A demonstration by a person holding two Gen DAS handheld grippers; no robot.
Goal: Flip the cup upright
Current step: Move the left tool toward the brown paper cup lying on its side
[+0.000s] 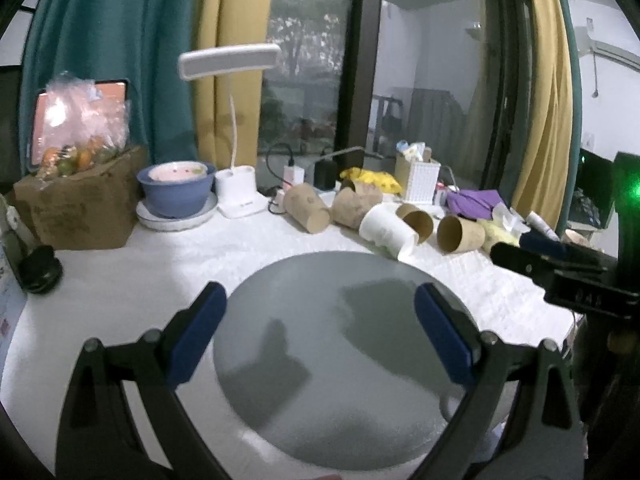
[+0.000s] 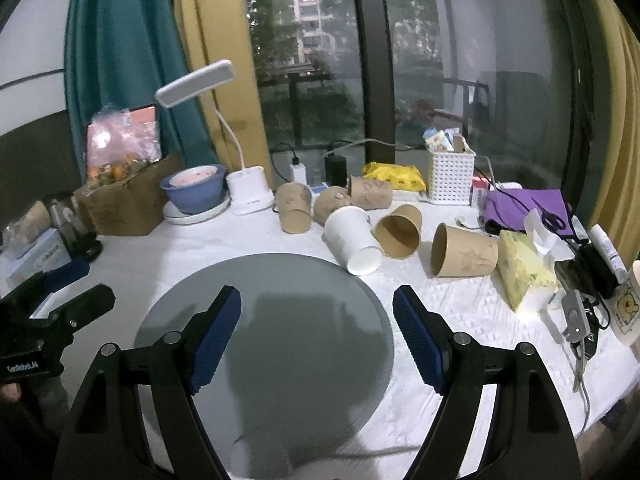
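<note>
Both grippers, left (image 1: 320,332) and right (image 2: 316,328), hover with jaws released and empty over the round grey mat (image 2: 280,280).
White paper cup (image 2: 352,238) lies on its side on the white-clothed desk (image 2: 460,312) just past the mat's far rim, ahead-right of the right jaws, nearer that hand; base toward camera, brown cups crowd its right.
</note>
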